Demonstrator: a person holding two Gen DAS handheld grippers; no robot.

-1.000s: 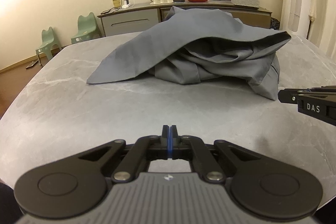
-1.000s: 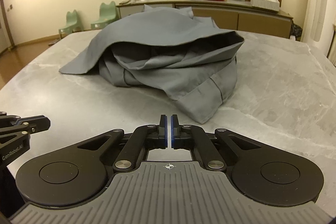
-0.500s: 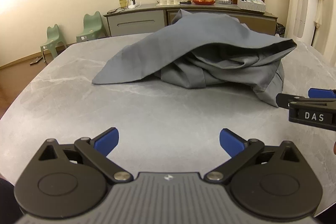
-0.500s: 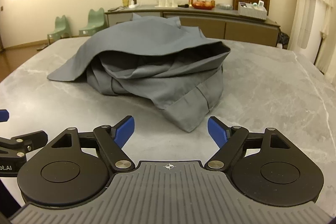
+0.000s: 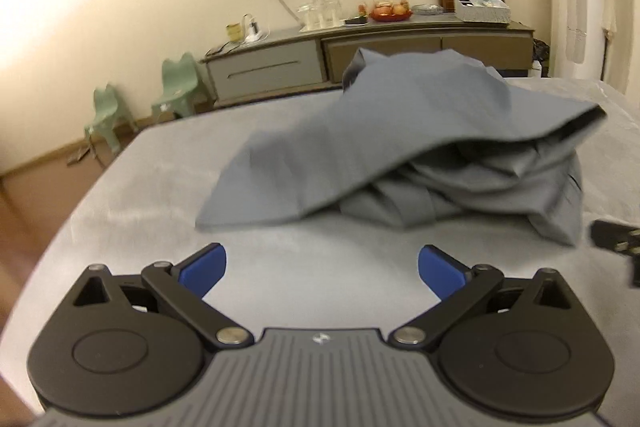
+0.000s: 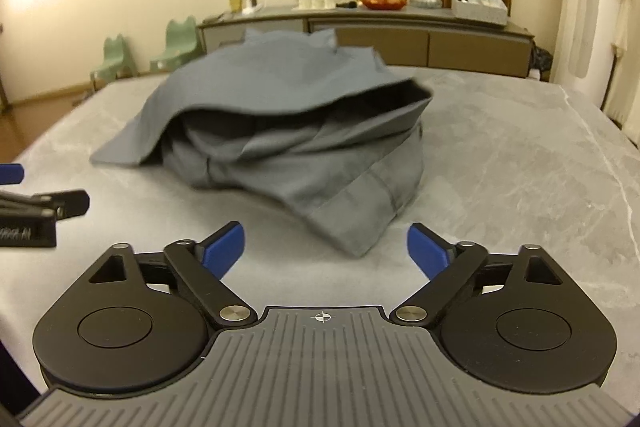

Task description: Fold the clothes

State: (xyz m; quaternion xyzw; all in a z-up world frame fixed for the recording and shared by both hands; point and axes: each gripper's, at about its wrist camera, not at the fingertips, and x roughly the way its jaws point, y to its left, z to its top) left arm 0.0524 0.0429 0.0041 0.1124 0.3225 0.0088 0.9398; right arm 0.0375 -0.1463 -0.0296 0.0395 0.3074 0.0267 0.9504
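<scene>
A crumpled grey garment (image 5: 400, 147) lies heaped on the grey marble table (image 5: 160, 195); it also shows in the right wrist view (image 6: 288, 139). My left gripper (image 5: 322, 267) is open and empty, just short of the garment's flat near-left flap. My right gripper (image 6: 326, 247) is open and empty, its blue pads (image 6: 224, 245) on either side of the garment's near cuffed end. The right gripper's side shows at the right edge of the left wrist view (image 5: 618, 243). The left gripper's side shows at the left edge of the right wrist view (image 6: 36, 211).
A long sideboard (image 5: 360, 55) with glasses, a fruit bowl and a basket stands against the back wall. Two green child chairs (image 5: 140, 99) stand on the floor at the left. The table edge curves away at the left (image 5: 100, 187).
Both grippers went from shut to open and have moved forward toward the garment. The garment has not moved.
</scene>
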